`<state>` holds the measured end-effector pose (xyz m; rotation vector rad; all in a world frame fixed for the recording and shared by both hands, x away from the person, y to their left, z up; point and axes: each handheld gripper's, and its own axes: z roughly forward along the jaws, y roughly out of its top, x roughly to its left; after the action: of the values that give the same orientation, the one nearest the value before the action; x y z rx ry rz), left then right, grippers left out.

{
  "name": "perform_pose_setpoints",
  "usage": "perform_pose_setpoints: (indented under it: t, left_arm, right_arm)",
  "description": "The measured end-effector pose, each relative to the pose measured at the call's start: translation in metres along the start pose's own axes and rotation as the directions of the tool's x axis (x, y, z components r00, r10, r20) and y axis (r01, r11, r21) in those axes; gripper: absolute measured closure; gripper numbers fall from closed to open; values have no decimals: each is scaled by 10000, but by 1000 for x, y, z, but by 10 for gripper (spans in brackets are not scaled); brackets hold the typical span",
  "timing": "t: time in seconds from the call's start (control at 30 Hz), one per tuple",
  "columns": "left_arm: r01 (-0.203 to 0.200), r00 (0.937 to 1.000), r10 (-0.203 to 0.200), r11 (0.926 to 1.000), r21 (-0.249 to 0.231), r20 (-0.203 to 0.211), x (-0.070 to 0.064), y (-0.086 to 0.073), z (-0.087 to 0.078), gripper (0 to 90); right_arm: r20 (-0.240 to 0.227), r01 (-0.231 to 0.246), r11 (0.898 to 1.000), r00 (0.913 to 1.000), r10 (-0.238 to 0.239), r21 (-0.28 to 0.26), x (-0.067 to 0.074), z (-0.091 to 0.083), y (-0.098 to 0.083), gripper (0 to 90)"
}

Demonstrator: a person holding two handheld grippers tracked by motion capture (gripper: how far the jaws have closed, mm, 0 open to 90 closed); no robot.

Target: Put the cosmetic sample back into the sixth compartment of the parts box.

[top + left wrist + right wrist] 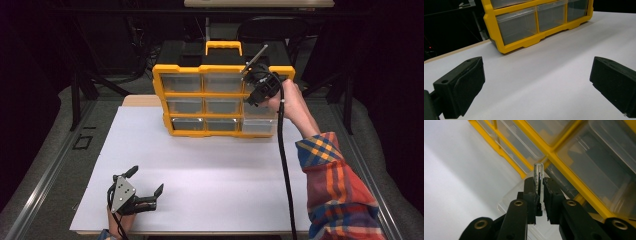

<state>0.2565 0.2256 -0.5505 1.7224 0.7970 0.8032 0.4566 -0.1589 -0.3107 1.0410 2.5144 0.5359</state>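
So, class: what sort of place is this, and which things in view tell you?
Probably a workshop or lab test bench: a white work table, a yellow parts organiser with clear drawers, and dark stands and cables behind it.

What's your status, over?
Right gripper shut on clear tube, up at the yellow drawer organizer, over its pulled-out bottom right drawer. Left gripper open, low over the white table. Nothing in the way.
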Motion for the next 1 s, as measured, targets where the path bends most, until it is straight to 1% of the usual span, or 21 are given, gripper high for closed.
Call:
perform_pose_setpoints:
  t: [0.13, 0.17, 0.23, 0.27, 0.33, 0.4, 0.47, 0.5, 0.53, 0.57, 0.6, 0.63, 0.7, 0.77, 0.8, 0.83, 0.87, 0.9, 0.93, 0.97, 1.0]
  left_arm:
    - [17, 10000, -18, 10000, -11, -18, 0, 0, 0, 0]
    - [27, 10000, -27, 10000, -21, -26, 0, 0, 0, 0]
    - [27, 10000, -27, 10000, -21, -23, 0, 0, 0, 0]
    - [16, 10000, -16, 10000, -12, -18, 0, 0, 0, 0]
    - [30, 10000, -30, 10000, -18, -21, 0, 0, 0, 0]
    - [44, 10000, -44, 10000, -16, -15, 0, 0, 0, 0]
    - [32, 10000, -32, 10000, -12, -14, 0, 0, 0, 0]
    - [10, 10000, -10, 10000, -10, -15, 0, 0, 0, 0]
    - [4, 10000, -4, 10000, -15, -23, 0, 0, -1, 0]
    - [2, 10000, -2, 10000, -17, -27, 0, 0, -1, 0]
    - [12, 10000, -12, 10000, -28, -29, 0, 0, -1, 0]
    - [19, 10000, -19, 10000, -37, -38, 0, 0, -1, 0]
    - [19, 10000, -19, 10000, -48, -38, 1, 0, -1, 0]
    - [7, 10000, -7, 10000, -22, -24, 0, 0, -1, 0]
    - [-6, 10000, 6, 10000, -11, -15, 0, 0, -1, 0]
    - [-3, 10000, 3, 10000, -23, -17, 0, 0, -1, 0]
    - [-4, 10000, 4, 10000, -38, -26, 0, 0, -1, 0]
    - [10, 10000, -11, 10000, -55, -36, 0, 0, -1, 0]
    - [-11, 10000, 10, 10000, -51, -37, 0, 0, -1, 0]
    - [-3, 10000, 3, 10000, -41, -42, 1, 0, -2, 0]
    - [9, 10000, -9, 10000, -38, -37, 1, 0, -1, 0]
  right_arm:
    - [82, -98, 9998, 9999, 97, 189, -4, 4, -5, 809]
    - [100, -59, 9994, 9999, 55, 354, -4, 4, -6, 809]
    - [109, -77, 9995, 9999, 74, 305, -6, 7, -9, 809]
    - [131, -171, 9991, 9998, 166, 378, -6, 8, -10, 809]
    - [147, -81, 9985, 9999, 73, 534, -7, 10, -12, 809]
    - [159, -220, 9985, 9996, 212, 493, -8, 12, -14, 809]
    - [141, -146, 9977, 9998, 137, 661, -9, 13, -15, 809]
    - [153, -161, 9983, 9998, 153, 559, -9, 15, -16, 809]
    - [138, -185, 9971, 9998, 175, 741, -8, 16, -16, 809]
    - [137, -184, 9968, 9998, 174, 779, -8, 17, -17, 809]
    - [130, -67, 9974, 9999, 58, 722, -8, 18, -17, 809]
    - [123, -70, 9977, 9999, 61, 678, -8, 20, -18, 809]
    - [95, -32, 9967, 10000, 25, 810, -6, 21, -18, 808]
    - [75, -152, 9958, 9999, 146, 906, -5, 23, -18, 801]
    - [72, -163, 9959, 9999, 157, 885, -5, 24, -19, 776]
    - [94, -143, 9971, 9999, 136, 747, -5, 25, -19, 711]
    - [59, -186, 9967, 9998, 182, 784, -6, 24, -19, 678]
    - [28, -254, 9972, 9997, 253, 698, -6, 23, -19, 648]
    - [-2, -300, 9983, 9995, 301, 499, -6, 23, -20, 625]
    - [-43, -350, 9984, 9994, 352, 441, -6, 20, -20, 600]
    - [-49, -372, 9991, 9993, 374, 210, -5, 20, -20, 566]
